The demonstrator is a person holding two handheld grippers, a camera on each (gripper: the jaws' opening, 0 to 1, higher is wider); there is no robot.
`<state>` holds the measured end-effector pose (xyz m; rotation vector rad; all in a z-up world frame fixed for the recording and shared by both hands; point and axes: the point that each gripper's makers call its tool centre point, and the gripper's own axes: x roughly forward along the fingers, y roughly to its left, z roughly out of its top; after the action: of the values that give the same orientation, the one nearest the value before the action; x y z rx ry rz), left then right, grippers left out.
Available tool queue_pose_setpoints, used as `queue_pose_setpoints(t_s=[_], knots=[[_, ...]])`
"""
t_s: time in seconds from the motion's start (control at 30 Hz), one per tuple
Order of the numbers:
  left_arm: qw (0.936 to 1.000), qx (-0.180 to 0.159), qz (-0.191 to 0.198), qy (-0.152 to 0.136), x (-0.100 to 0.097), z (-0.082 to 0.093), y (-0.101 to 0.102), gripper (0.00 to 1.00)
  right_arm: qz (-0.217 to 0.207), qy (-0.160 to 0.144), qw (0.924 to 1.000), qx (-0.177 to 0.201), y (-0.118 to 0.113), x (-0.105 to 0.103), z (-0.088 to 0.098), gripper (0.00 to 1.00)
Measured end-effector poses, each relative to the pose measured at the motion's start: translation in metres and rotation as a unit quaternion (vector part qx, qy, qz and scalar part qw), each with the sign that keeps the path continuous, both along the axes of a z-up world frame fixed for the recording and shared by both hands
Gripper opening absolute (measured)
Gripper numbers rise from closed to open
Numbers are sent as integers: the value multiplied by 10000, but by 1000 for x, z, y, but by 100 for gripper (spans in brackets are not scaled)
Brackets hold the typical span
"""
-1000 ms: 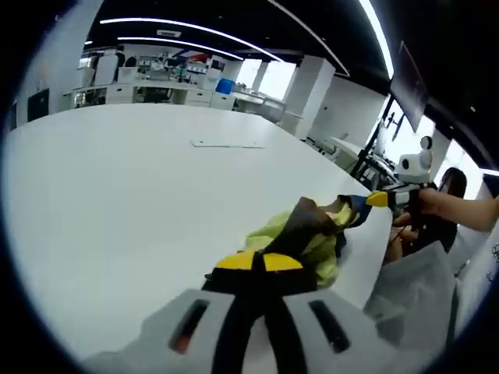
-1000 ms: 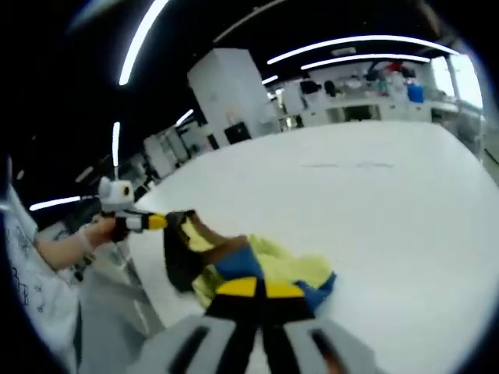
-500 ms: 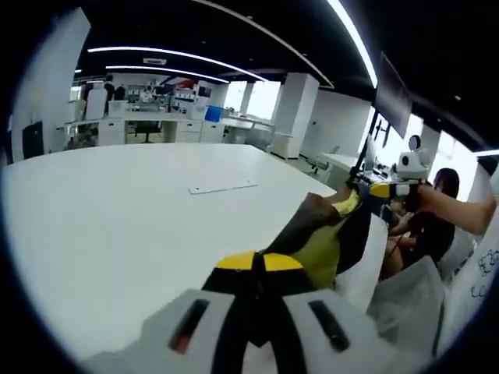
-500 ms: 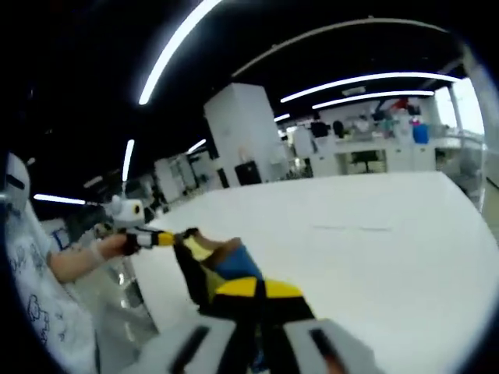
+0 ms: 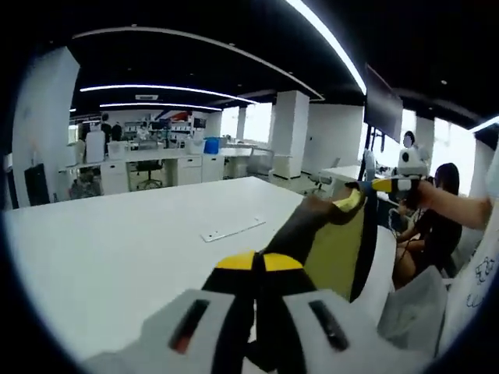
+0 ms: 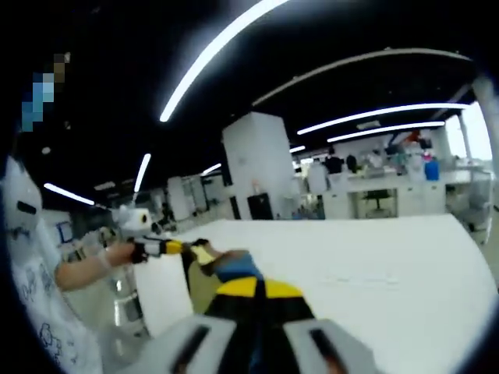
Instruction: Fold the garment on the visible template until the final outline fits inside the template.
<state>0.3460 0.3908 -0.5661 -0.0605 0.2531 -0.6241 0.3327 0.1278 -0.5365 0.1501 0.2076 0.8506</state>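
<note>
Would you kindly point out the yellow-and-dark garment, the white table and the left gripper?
yellow-and-dark garment [image 5: 337, 251]: left gripper view, yellow panel.
white table [image 5: 117, 249]: left gripper view, bare top.
left gripper [image 5: 256, 263]: left gripper view, between its yellow tips.

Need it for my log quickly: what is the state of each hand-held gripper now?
Left hand-held gripper: closed, holding the garment.
Right hand-held gripper: closed, holding the same garment.

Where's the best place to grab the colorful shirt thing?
Probably at its top edge, as now: the left tool and right tool each pinch one end, so the garment hangs stretched between them above the white table. Come from each outer side.
</note>
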Motion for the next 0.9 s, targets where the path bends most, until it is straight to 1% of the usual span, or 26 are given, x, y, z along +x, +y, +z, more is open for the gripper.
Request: queue_pose_setpoints(t_s=[0.13, 0.17, 0.2, 0.23, 0.27, 0.3, 0.33, 0.37, 0.4, 0.47, 0.5, 0.53, 0.57, 0.6, 0.63, 0.7, 0.73, 0.77, 0.8, 0.9], knots=[[9999, 23, 65, 92, 15, -4, 6, 0, 47, -40, 10000, -46, 8, 15, -1, 0], [9999, 73, 74, 138, 20, -9, 8, 0, 52, -43, 10000, -70, 10, 19, -2, 0], [9998, 94, 73, 140, 21, -10, 7, 0, 41, -4, 9999, -106, 13, 25, -5, 0], [9996, 134, 103, 216, 27, -17, 10, 0, 51, -2, 9999, -127, 14, 31, -8, 0], [9994, 151, 122, 285, 32, -22, 12, 0, 44, 29, 9998, -185, 17, 38, -13, 0], [9993, 175, 115, 314, 42, -29, 16, 0, 15, 88, 9997, -244, 17, 44, -18, 0], [9987, 217, 143, 444, 48, -38, 20, 0, 60, 82, 9994, -320, 21, 51, -24, 0], [9984, 220, 149, 494, 52, -43, 22, 0, 68, 97, 9993, -363, 22, 56, -29, 0], [9983, 241, 156, 509, 54, -48, 22, 0, 57, 189, 9989, -414, 24, 65, -37, 0], [9971, 232, 190, 696, 59, -61, 22, 0, 45, 268, 9984, -503, 24, 81, -47, 0], [9968, 276, 198, 719, 66, -69, 22, 0, 31, 308, 9979, -565, 24, 90, -55, 0], [9960, 268, 219, 821, 74, -76, 25, 0, 36, 340, 9977, -588, 25, 95, -59, 0], [9956, 286, 214, 867, 80, -81, 26, 0, -6, 433, 9971, -623, 24, 104, -68, 0], [9950, 342, 217, 915, 83, -90, 25, 0, -6, 434, 9970, -638, 25, 110, -72, 0], [9942, 354, 229, 987, 87, -95, 25, 0, -18, 524, 9965, -651, 24, 121, -80, 0], [9933, 402, 233, 1063, 99, -106, 26, 0, -53, 612, 9960, -653, 23, 131, -90, 0], [9926, 424, 251, 1106, 105, -112, 25, 0, -107, 731, 9952, -642, 23, 140, -97, 0], [9921, 417, 266, 1154, 111, -117, 25, 0, -111, 755, 9951, -634, 23, 145, -101, 0], [9914, 408, 288, 1213, 120, -123, 27, 0, -114, 834, 9945, -627, 23, 154, -108, 0], [9901, 435, 314, 1295, 134, -135, 29, 0, -187, 999, 9925, -680, 22, 167, -124, 0]])
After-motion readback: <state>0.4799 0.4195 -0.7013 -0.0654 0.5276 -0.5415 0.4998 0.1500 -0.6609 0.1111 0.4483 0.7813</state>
